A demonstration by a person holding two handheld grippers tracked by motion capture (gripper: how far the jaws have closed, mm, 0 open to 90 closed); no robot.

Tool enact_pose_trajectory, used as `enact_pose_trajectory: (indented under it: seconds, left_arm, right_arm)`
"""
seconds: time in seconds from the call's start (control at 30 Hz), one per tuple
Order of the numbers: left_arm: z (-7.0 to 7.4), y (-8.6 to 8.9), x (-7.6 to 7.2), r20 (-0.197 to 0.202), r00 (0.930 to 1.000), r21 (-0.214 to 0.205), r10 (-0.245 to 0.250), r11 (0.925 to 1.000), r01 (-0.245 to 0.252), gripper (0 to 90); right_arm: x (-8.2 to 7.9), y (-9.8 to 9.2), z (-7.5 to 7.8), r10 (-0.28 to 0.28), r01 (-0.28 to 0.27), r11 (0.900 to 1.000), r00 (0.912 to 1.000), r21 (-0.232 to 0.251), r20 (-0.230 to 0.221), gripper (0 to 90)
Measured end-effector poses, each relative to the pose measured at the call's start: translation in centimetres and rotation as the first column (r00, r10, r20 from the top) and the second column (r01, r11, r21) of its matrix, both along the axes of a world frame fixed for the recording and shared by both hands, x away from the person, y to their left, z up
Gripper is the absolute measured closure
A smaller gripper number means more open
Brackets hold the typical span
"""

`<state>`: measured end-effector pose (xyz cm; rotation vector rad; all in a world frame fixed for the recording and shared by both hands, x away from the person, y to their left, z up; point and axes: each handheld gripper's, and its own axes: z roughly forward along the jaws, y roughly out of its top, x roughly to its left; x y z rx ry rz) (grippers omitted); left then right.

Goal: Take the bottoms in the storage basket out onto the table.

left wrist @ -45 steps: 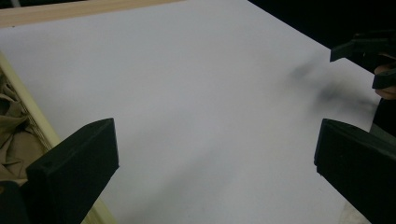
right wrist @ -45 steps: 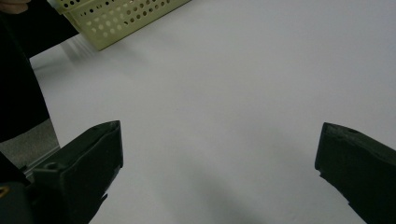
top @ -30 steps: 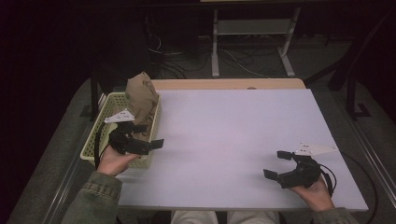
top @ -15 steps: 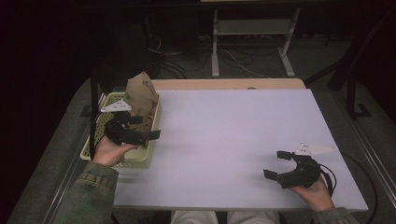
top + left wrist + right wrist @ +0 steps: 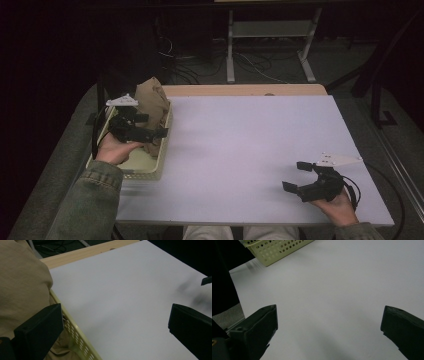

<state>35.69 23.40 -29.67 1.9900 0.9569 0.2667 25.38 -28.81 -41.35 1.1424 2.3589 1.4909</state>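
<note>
A crumpled tan cloth (image 5: 152, 97) is heaped at the far end of a pale yellow perforated basket (image 5: 145, 172) on the table's left side. My left gripper (image 5: 156, 125) hovers open over the basket, right beside the cloth and pointing toward the table's middle. In the left gripper view the tan cloth (image 5: 22, 285) sits against the left jaw, with the basket rim (image 5: 75, 337) below and nothing between the jaws of the left gripper (image 5: 115, 315). My right gripper (image 5: 292, 175) rests open near the front right of the white table (image 5: 240, 145), holding nothing. The right gripper view shows the right gripper (image 5: 329, 315) wide apart over bare table.
A wooden strip (image 5: 240, 90) runs along the table's far edge. Beyond it, a metal stand (image 5: 270, 45) and loose cables (image 5: 200, 65) lie on the dark floor. The basket's corner (image 5: 274, 250) appears far off in the right gripper view.
My left gripper has moved away from the person along the basket, up beside the tan cloth. The right gripper has stayed where it was.
</note>
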Motion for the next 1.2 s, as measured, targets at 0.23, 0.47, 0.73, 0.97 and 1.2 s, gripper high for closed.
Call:
enact_pose_trajectory:
  seconds: [0.23,0.47,0.73,0.97,1.2]
  left_arm:
    - [0.2,0.5,1.2,-0.005,0.9996,0.012,0.029,0.9995,-0.029,0.0]
    - [0.1,1.2,2.0,-0.016,0.9979,0.012,0.062,0.998,-0.062,0.0]
    - [-0.3,1.9,2.9,-0.021,0.9946,0.023,0.102,0.9946,-0.102,0.0]
    - [-0.9,2.7,3.7,-0.029,0.9891,0.041,0.144,0.9889,-0.143,0.0]
    - [-1.1,3.2,4.3,-0.029,0.9828,0.026,0.183,0.983,-0.182,0.0]
  right_arm:
    - [0.0,0.0,0.0,0.0,0.0,1.0,1.0,-0.001,0.006,0.7]
    - [0.0,-0.1,-0.1,-0.002,0.002,1.0,1.0,-0.001,0.006,0.7]
    - [0.0,-0.1,-0.1,-0.001,0.001,1.0,1.0,-0.001,0.006,0.7]
    - [0.0,-0.1,-0.1,0.002,-0.002,1.0,1.0,-0.002,0.008,0.7]
    - [0.0,0.0,-0.1,0.002,-0.002,1.0,1.0,-0.005,0.007,0.7]
